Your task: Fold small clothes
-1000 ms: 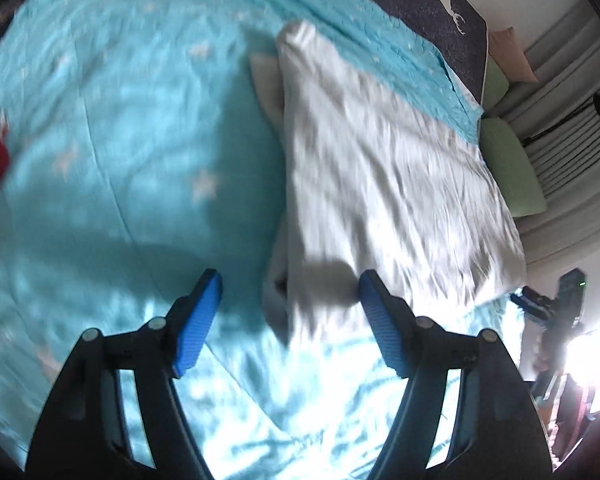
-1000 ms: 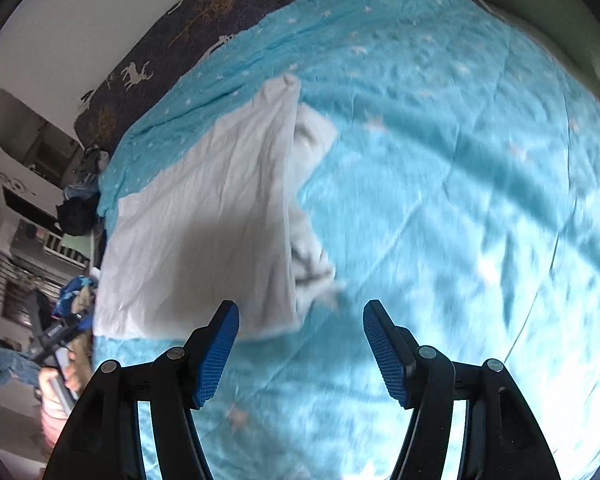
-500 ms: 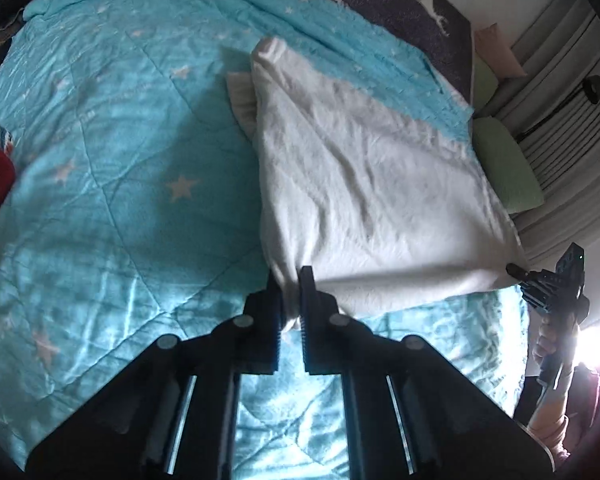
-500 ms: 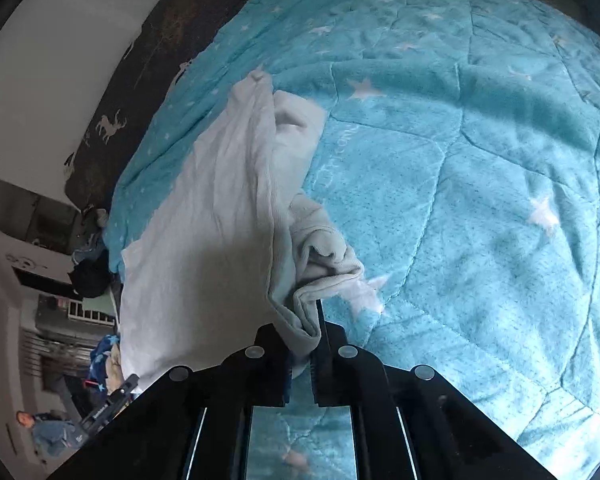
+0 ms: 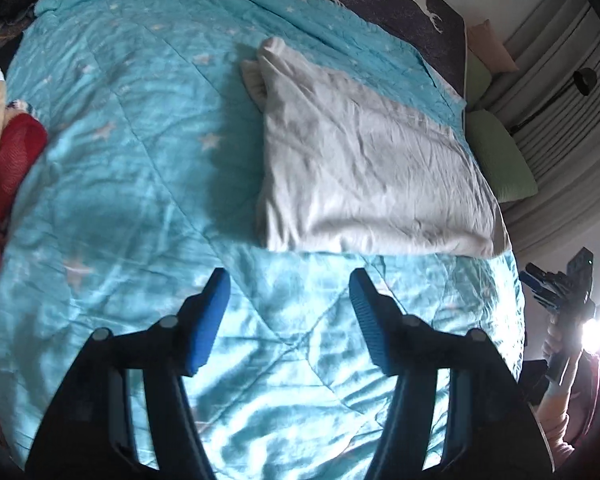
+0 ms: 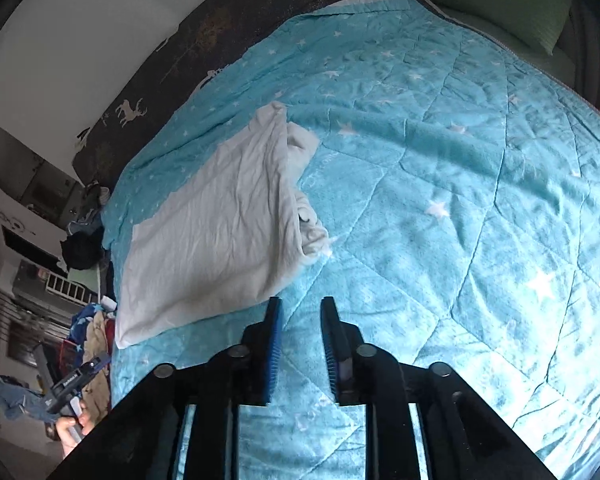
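Bed: teal star quilt point(image 5: 148, 168) spread wide, dark deer-print headboard point(image 6: 140, 92) behind, green pillow point(image 5: 500, 160) at the far edge.
Garment: white cloth point(image 5: 364, 176) flat on the quilt, folded over once into a rough rectangle, wrinkled; in the right view point(image 6: 220, 232) a bunched sleeve or collar pokes out along the fold's right edge.
Left tongs: point(image 5: 288, 312) apart, just been opening, nothing between them, hanging over bare quilt just short of the cloth's near edge.
Right tongs: point(image 6: 300, 332) a narrow gap, just been opening, nothing between the pads, clear of the cloth's near corner.
Done: first fold laid down and let go, judging by both tongs free and the cloth lying doubled.
Left: likely tucking in the bunched part, then at least one more fold across to make a compact packet; smoothing the wrinkles would help.
Pile: red and cream clothes point(image 5: 8, 160) at the bed's left edge, apparently waiting, not yet folded.
Risk: loose bunch may spoil a clean second fold.
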`<state>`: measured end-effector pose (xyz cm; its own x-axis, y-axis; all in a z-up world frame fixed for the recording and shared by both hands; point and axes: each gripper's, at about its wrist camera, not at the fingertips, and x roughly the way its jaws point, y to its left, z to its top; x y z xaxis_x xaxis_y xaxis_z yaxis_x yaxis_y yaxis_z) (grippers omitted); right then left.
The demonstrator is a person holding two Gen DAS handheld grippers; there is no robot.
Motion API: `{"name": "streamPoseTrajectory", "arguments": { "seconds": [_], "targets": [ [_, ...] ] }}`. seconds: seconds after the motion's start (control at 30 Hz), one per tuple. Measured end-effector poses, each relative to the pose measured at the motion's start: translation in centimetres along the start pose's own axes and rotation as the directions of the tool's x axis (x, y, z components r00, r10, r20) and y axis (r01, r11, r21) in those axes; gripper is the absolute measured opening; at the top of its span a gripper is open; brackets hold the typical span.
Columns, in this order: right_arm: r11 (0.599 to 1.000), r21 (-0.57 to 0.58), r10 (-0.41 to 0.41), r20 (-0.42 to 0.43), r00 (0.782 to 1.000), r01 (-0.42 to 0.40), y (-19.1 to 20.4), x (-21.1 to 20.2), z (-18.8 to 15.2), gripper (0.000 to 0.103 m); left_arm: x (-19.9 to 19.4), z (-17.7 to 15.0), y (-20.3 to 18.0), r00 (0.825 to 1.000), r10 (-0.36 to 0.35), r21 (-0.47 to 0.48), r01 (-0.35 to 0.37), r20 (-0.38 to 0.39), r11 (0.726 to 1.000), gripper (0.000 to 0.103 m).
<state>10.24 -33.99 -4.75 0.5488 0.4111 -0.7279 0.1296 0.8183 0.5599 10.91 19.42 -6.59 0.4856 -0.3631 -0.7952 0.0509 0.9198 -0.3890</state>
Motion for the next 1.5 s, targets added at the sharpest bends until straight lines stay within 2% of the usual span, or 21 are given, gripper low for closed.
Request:
{"name": "streamPoseTrajectory", "arguments": {
  "seconds": [0.03, 0.07, 0.13, 0.2, 0.3, 0.37, 0.4, 0.43, 0.57, 0.6, 0.63, 0.67, 0.73, 0.93, 1.07, 1.17, 1.3, 1.4, 1.5],
  "targets": [
    [1.000, 0.017, 0.024, -0.010, 1.000, -0.024, -0.2, 0.4, -0.2, 0.043, 0.6, -0.1, -0.3, 1.000, -0.015, -0.001, 0.015, -0.018, 1.000, 0.062],
    [0.998, 0.030, 0.047, -0.016, 0.999, -0.047, -0.3, 0.8, -0.5, 0.046, 1.1, -0.2, -0.5, 0.999, -0.033, -0.012, 0.033, -0.031, 0.999, 0.062],
    [0.992, 0.064, 0.112, -0.028, 0.993, -0.110, -0.2, 1.9, -0.5, 0.053, 2.6, 0.0, -0.2, 0.993, -0.105, -0.089, 0.100, -0.055, 0.991, 0.062],
    [0.981, 0.113, 0.161, -0.037, 0.986, -0.156, -0.4, 3.5, -0.1, 0.054, 3.5, 0.2, 0.3, 0.988, -0.150, -0.162, 0.141, -0.045, 0.977, 0.062],
    [0.968, 0.166, 0.197, -0.045, 0.979, -0.187, -0.4, 6.0, 0.6, 0.054, 3.9, 1.0, 1.2, 0.985, -0.170, -0.225, 0.171, 0.023, 0.959, 0.061],
    [0.965, 0.191, 0.192, -0.053, 0.980, -0.179, -0.5, 7.6, 1.2, 0.054, 4.1, 1.6, 2.2, 0.983, -0.181, -0.292, 0.184, 0.037, 0.939, 0.054],
    [0.964, 0.198, 0.193, -0.061, 0.979, -0.178, -0.4, 8.3, 1.5, 0.054, 4.2, 1.7, 2.6, 0.981, -0.186, -0.323, 0.191, 0.044, 0.927, 0.046],
    [0.962, 0.201, 0.199, -0.062, 0.978, -0.183, -0.3, 8.8, 1.8, 0.054, 4.4, 1.9, 3.1, 0.979, -0.196, -0.356, 0.201, 0.051, 0.912, 0.037],
    [0.964, 0.191, 0.197, -0.056, 0.979, -0.183, 0.8, 9.6, 3.1, 0.056, 5.3, 2.0, 5.0, 0.965, -0.251, -0.468, 0.259, 0.080, 0.845, 0.021],
    [0.966, 0.188, 0.190, -0.055, 0.980, -0.177, 1.0, 9.9, 3.5, 0.053, 5.3, 2.0, 5.1, 0.964, -0.252, -0.474, 0.263, 0.088, 0.840, 0.014],
    [0.969, 0.186, 0.175, -0.051, 0.983, -0.163, 1.2, 10.1, 3.7, 0.021, 5.2, 1.9, 5.2, 0.962, -0.254, -0.477, 0.272, 0.103, 0.836, 0.011],
    [0.972, 0.184, 0.157, -0.047, 0.986, -0.146, 1.3, 10.3, 3.8, 0.002, 5.0, 1.8, 5.1, 0.959, -0.256, -0.475, 0.281, 0.118, 0.834, 0.010],
    [0.976, 0.181, 0.133, -0.048, 0.990, -0.122, 1.5, 10.3, 4.0, 0.003, 4.2, 1.9, 4.4, 0.959, -0.249, -0.453, 0.285, 0.139, 0.845, 0.008],
    [0.981, 0.107, 0.161, 0.044, 0.986, -0.164, 3.9, 6.0, 4.0, 0.003, -1.3, 2.4, 1.6, 0.953, -0.218, -0.326, 0.279, 0.211, 0.903, 0.007],
    [0.981, 0.073, 0.174, 0.057, 0.983, -0.178, 4.6, 3.3, 2.7, 0.003, -3.3, 0.8, 0.8, 0.960, -0.218, -0.260, 0.259, 0.176, 0.930, 0.007],
    [0.982, 0.070, 0.173, 0.042, 0.984, -0.175, 3.8, 2.0, 0.4, 0.003, -3.9, -1.8, 1.2, 0.966, -0.226, -0.256, 0.252, 0.127, 0.933, 0.007],
    [0.983, 0.083, 0.164, 0.018, 0.986, -0.165, 1.7, 0.5, -4.4, 0.003, -4.2, -5.3, 1.5, 0.972, -0.223, -0.246, 0.235, 0.077, 0.940, 0.007],
    [0.993, 0.063, 0.100, 0.027, 0.995, -0.101, 0.3, -0.9, -7.6, 0.003, -4.7, -7.6, 2.1, 0.978, -0.197, -0.255, 0.207, 0.066, 0.945, 0.006],
    [0.993, 0.098, 0.060, 0.042, 0.997, -0.064, -1.6, -2.5, -9.9, 0.003, -5.2, -9.0, 3.1, 0.983, -0.172, -0.263, 0.183, 0.064, 0.947, 0.004]
  ]
}}
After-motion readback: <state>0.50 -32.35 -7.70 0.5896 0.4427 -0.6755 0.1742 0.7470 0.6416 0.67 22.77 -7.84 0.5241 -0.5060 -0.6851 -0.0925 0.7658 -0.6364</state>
